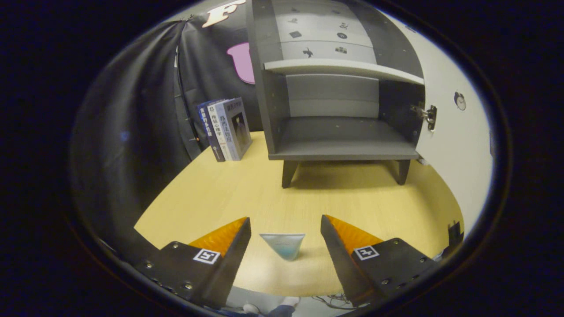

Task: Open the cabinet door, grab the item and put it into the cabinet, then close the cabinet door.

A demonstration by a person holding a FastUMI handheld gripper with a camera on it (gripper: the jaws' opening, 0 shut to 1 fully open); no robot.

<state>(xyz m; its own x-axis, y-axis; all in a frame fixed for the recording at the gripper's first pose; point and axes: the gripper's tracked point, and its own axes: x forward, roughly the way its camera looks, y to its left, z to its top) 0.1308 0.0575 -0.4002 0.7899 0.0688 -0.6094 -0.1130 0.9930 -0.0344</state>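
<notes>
At the bottom centre of the frame, the small pale cup (283,245) stands untouched between the spread-apart fingers (285,240), cabinet (341,149) open beyond.

claw (285,229) fingers spread apart, touching nothing | small cup (283,245) sits on the desk (220,193) right between them | cabinet (339,110) stands further back on the desk, door (454,145) swung open to its right, shelves bare | books (224,128) upright left of the cabinet, against the booth wall
</notes>
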